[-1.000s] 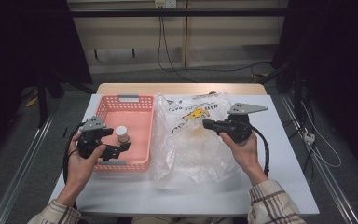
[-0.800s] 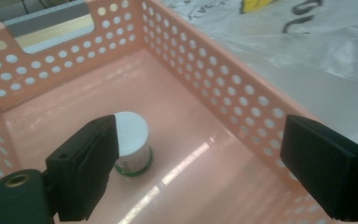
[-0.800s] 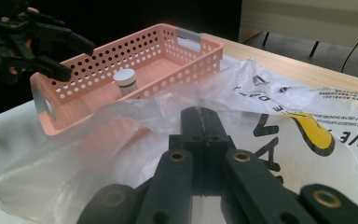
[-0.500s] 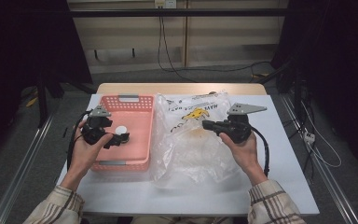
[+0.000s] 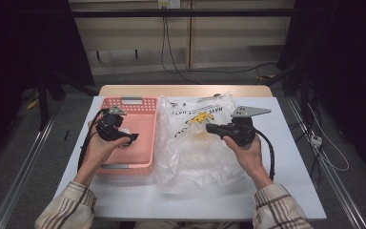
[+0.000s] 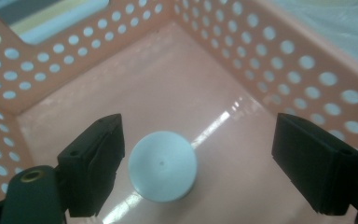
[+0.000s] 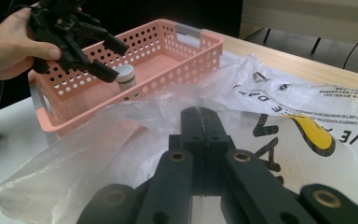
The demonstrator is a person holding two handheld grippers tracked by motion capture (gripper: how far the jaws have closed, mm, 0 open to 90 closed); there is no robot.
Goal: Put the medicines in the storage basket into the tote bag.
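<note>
Left gripper view: two black blocky fingers (image 6: pixel 93 170) stand wide apart, released, with the white round cap (image 6: pixel 162 171) between them. Cap sits just beside the left-hand pad, whether touching I cannot tell; well clear of the other pad. Jaws have just been closing a little, with the cap between them and not clamped. Cap top is smooth, matte, disc-shaped, with a tiny centre dimple. It belongs to a small container standing upright on the glossy floor of the pink basket (image 6: pixel 307 70), a rectangular plastic one with walls perforated by round holes.

Right gripper view: right gripper (image 7: pixel 200 122) is clenched, jaws pressed together on a fold of the clear plastic bag (image 7: pixel 121 140). Bag is thin, crinkled film, translucent, with black lettering and a yellow graphic, lying just beside the basket and touching its near wall. Left gripper (image 7: pixel 100 58) hangs over the basket, fingers straddling the container.

High view: basket (image 5: pixel 145 164) sits left of the bag (image 5: pixel 195 157) on a white table (image 5: pixel 286 191); left gripper (image 5: pixel 128 138) over the basket's middle, right gripper (image 5: pixel 209 128) over the bag.
</note>
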